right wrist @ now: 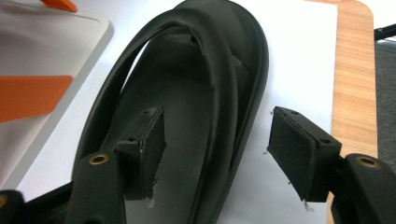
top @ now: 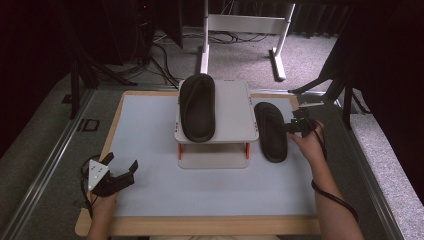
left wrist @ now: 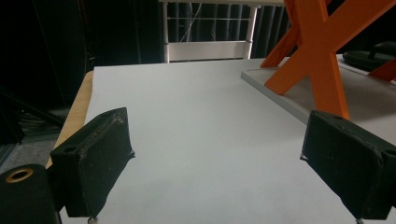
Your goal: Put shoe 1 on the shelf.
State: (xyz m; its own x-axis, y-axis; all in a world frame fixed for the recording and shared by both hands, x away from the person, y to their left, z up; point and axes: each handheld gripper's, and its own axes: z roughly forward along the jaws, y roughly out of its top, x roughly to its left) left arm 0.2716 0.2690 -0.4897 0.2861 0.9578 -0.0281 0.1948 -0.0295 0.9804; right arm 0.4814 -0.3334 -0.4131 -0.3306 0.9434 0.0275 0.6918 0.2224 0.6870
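While right gripper [right wrist: 217, 156] straddles sandal [right wrist: 196, 93], left gripper [left wrist: 224, 163] empty

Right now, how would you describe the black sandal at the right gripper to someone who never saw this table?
Find the grey two-level stand with orange legs mid-table. The black rubber sandal lies flat on the white mat to its right, between the open right gripper jaws; its twin rests on top of the stand.
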